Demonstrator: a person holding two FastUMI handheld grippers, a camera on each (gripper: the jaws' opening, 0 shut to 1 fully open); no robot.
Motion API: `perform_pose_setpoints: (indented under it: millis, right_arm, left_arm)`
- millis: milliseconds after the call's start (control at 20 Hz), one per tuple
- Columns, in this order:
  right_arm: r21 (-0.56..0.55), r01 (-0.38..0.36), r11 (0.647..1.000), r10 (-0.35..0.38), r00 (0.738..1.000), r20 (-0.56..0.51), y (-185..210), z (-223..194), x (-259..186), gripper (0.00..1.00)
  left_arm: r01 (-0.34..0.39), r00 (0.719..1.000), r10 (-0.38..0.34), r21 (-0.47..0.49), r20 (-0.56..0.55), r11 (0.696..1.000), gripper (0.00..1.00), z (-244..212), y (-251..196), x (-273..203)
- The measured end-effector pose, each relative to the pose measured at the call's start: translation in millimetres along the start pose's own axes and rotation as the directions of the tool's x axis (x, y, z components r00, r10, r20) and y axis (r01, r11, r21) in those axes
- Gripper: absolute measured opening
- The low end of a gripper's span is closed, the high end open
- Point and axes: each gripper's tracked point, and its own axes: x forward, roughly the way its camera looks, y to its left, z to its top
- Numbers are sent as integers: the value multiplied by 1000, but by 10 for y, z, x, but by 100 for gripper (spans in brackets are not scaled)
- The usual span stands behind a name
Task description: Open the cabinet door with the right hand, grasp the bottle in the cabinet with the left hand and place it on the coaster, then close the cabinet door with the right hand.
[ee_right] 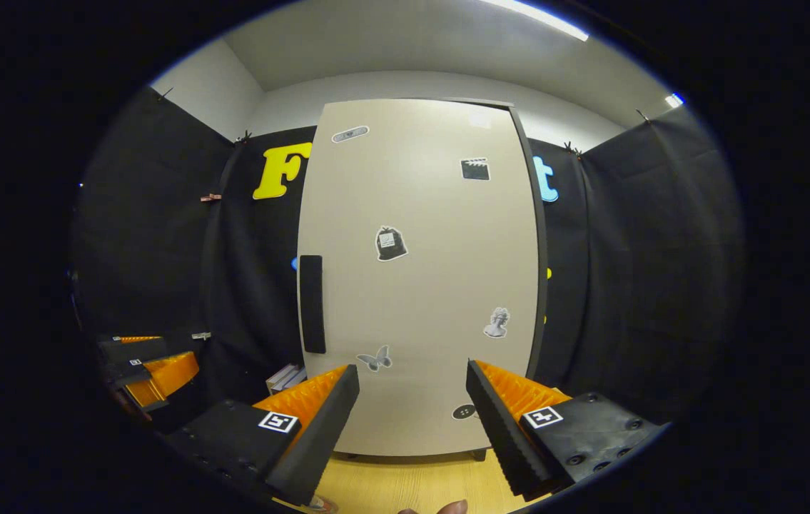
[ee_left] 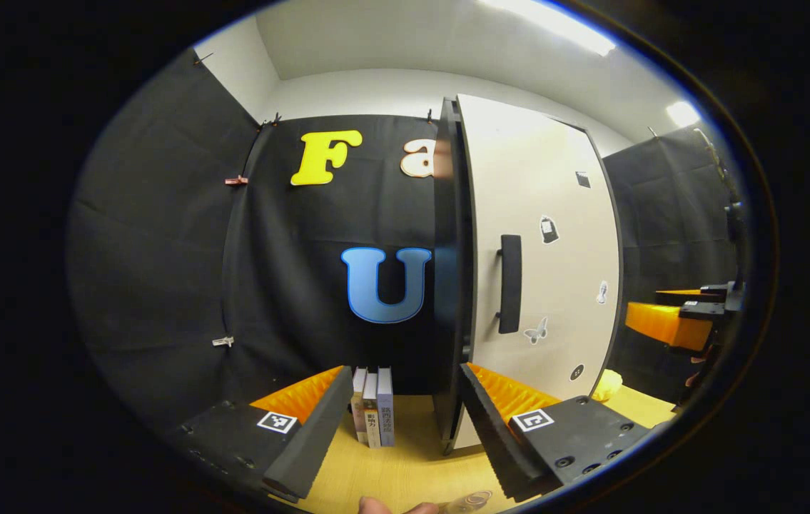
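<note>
1. Two grippers hang in front of a tall cabinet (ee_right: pixel 419 285) that stands on a wooden table (ee_left: pixel 405 471), both with jaws spread wide and holding nothing.
2. Left gripper (ee_left: pixel 401 428): its fingers frame a short row of books (ee_left: pixel 374 414) standing upright on the table, straight ahead between the jaws.
3. Just beyond the tip of its right-hand finger stands the cabinet's dark side edge, and the pale door (ee_left: pixel 540 264) runs off to the right of that finger.
4. A black bar handle (ee_left: pixel 509 283) sits upright on the door, above and beyond the right-hand finger.
5. Far right of the left gripper's jaws, past the door, the right gripper (ee_left: pixel 683 318) shows as an orange and black shape.
6. At the bottom edge, below the jaws, a clear round object (ee_left: pixel 472 502) lies on the table; what it is cannot be told.
7. Right gripper (ee_right: pixel 412 428): the door (ee_right: pixel 419 285) faces it squarely and lies closed against the cabinet front, spanning the gap between the jaws and rising well above them.
8. The handle (ee_right: pixel 312 303) stands above the tip of its left-hand finger, apart from it.
9. Small stickers dot the door, a butterfly (ee_right: pixel 375 358) just above the left-hand fingertip.
10. Far left of these jaws, the left gripper (ee_right: pixel 144 364) shows.
11. The bottle is hidden behind the closed door.
</note>
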Motion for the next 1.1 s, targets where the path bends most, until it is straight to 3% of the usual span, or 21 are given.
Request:
perform_pose_setpoints:
  millis: [450,1100]
  right_arm:
    - [-11,37,999,-37,999,-11,-508,-42,-430,98]
    - [-45,10,999,-10,1000,-1,-871,-22,-602,97]
  left_arm:
    - [27,999,-28,39,42,999,94,255,-462,-164]
    - [41,998,-44,64,42,997,94,219,-944,-273]
